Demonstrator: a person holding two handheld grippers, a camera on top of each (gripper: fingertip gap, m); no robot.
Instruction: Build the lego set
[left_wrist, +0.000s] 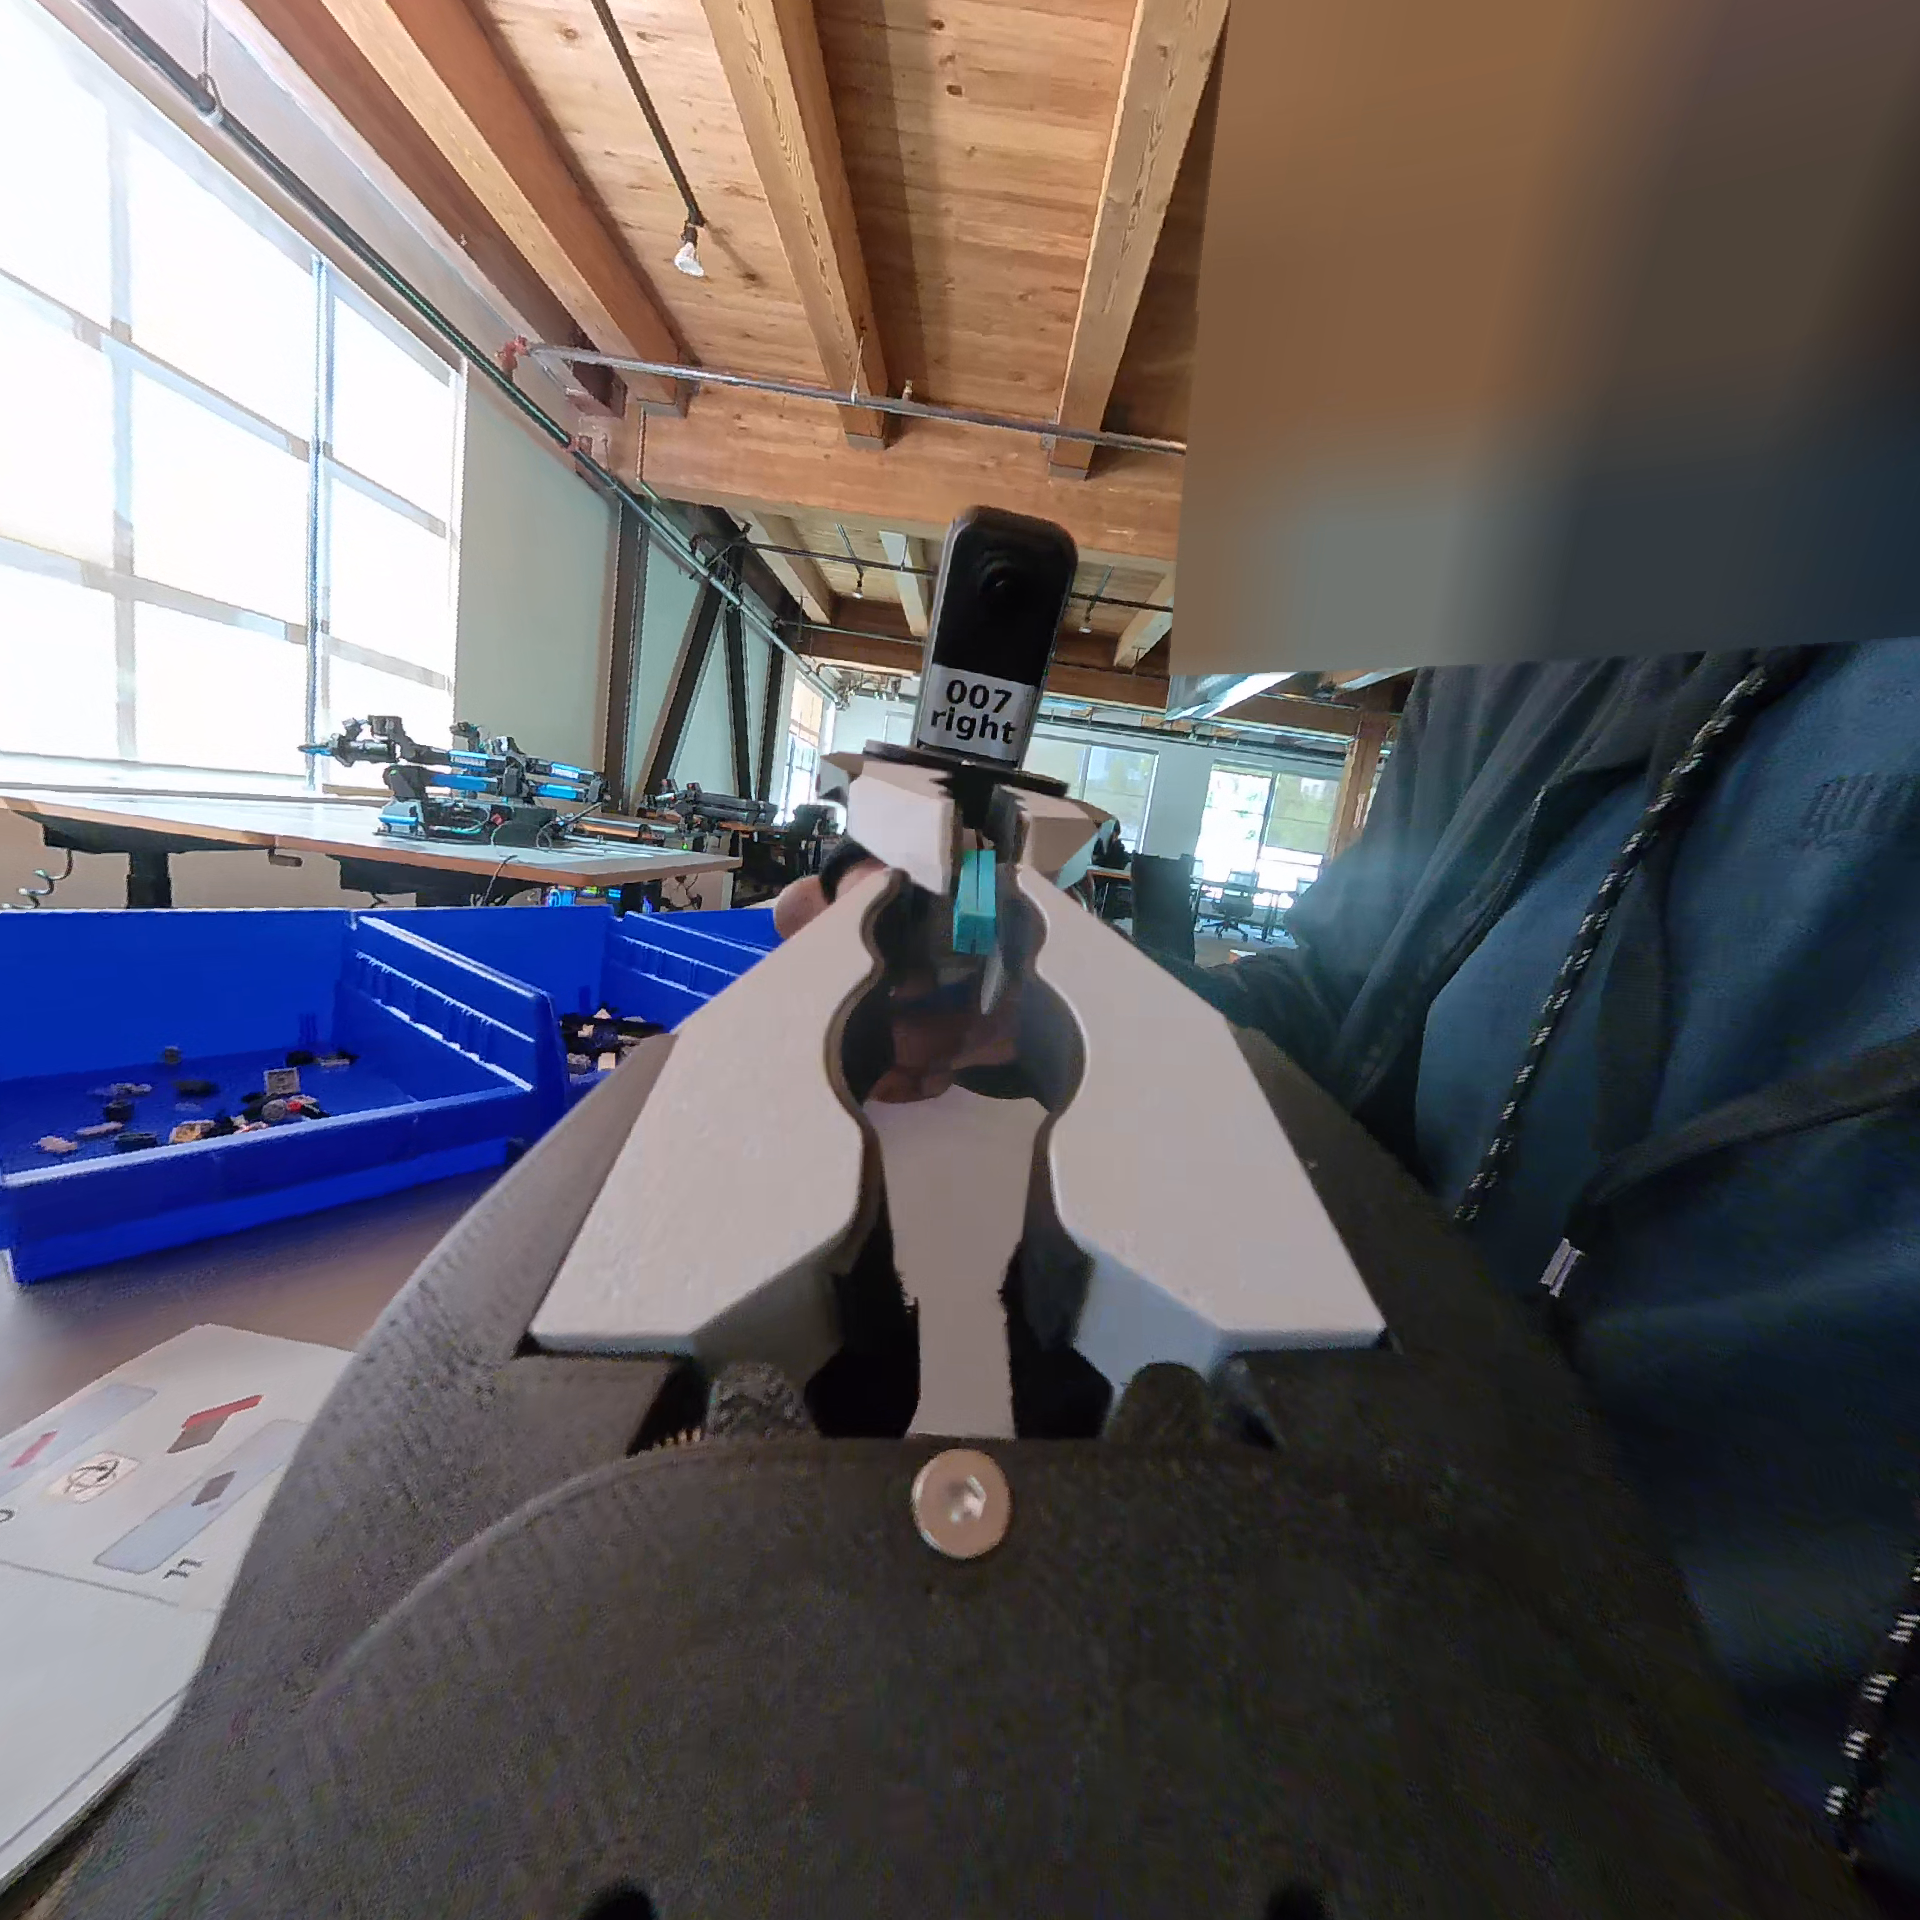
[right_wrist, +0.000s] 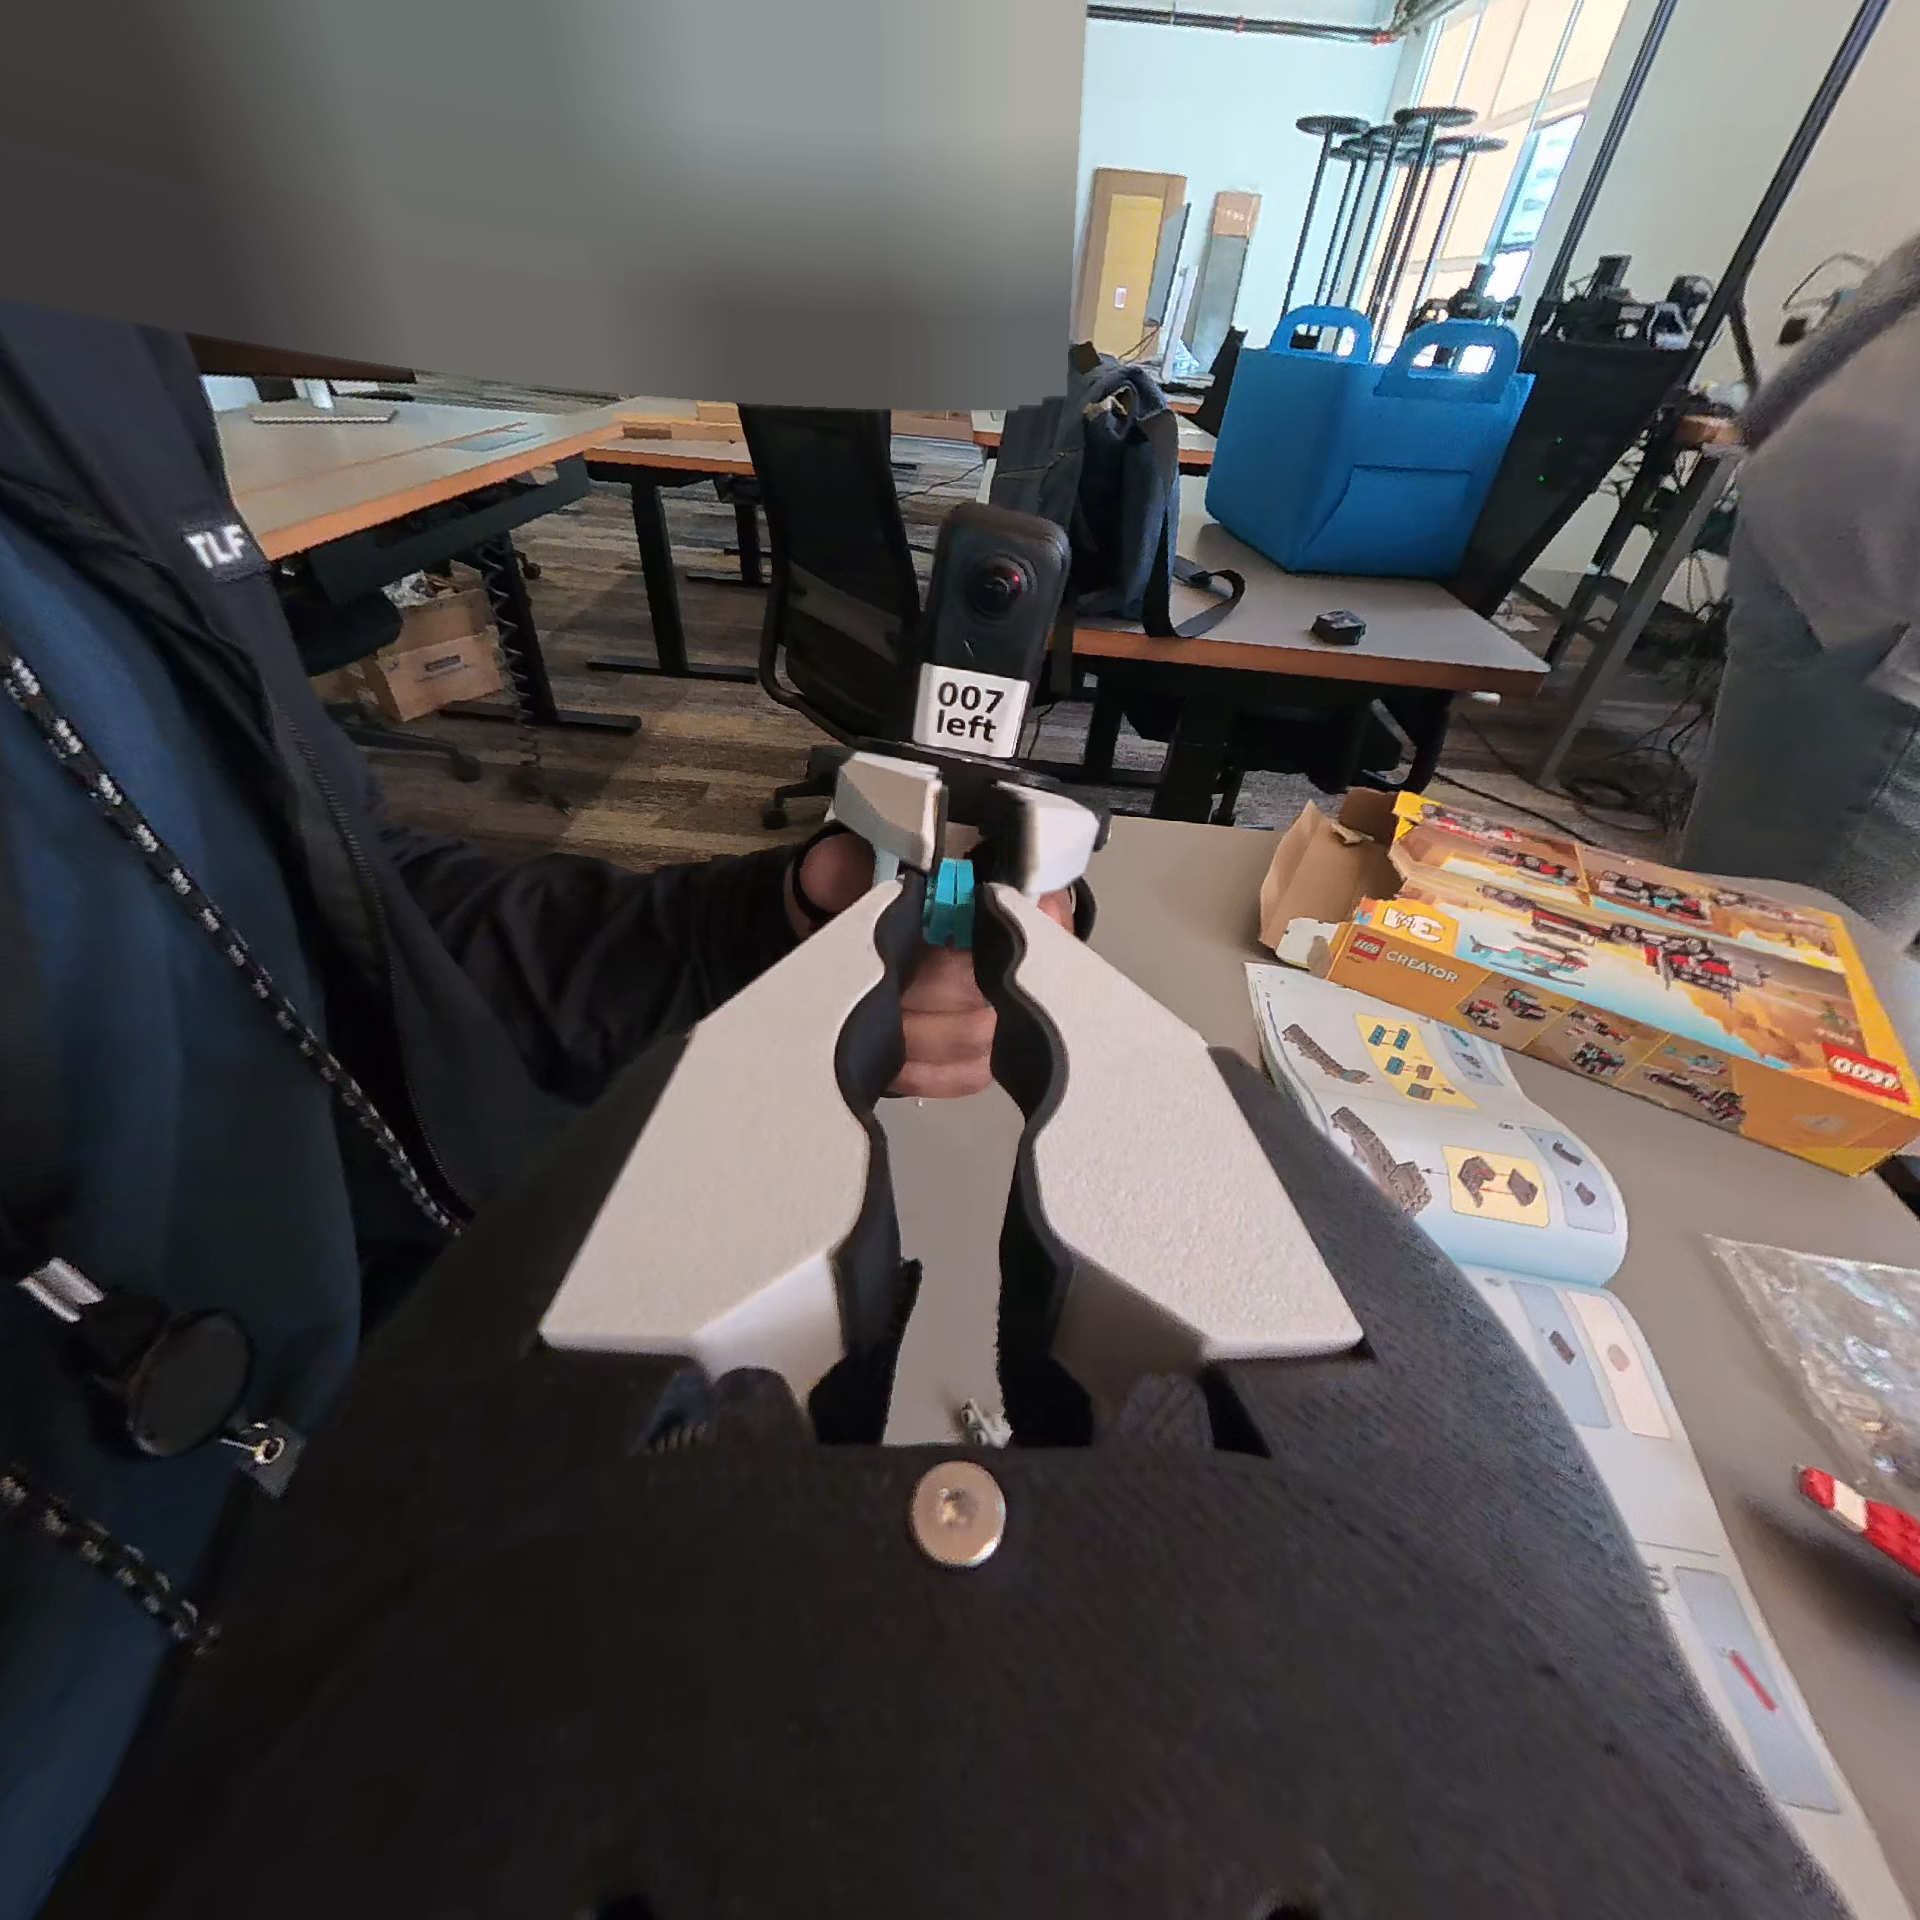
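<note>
Teal brick (left_wrist: 971, 906) between both jaws, tips meeting

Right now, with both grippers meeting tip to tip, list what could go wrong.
1. The teal piece is pinched only at the fingertips of the left gripper and right gripper, above the table; a slip could drop it.
2. The grippers face each other closely; an off-axis push might twist the piece loose.

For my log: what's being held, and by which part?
A teal Lego piece, between the tips of the left gripper and right gripper; exact hold hidden.
</note>
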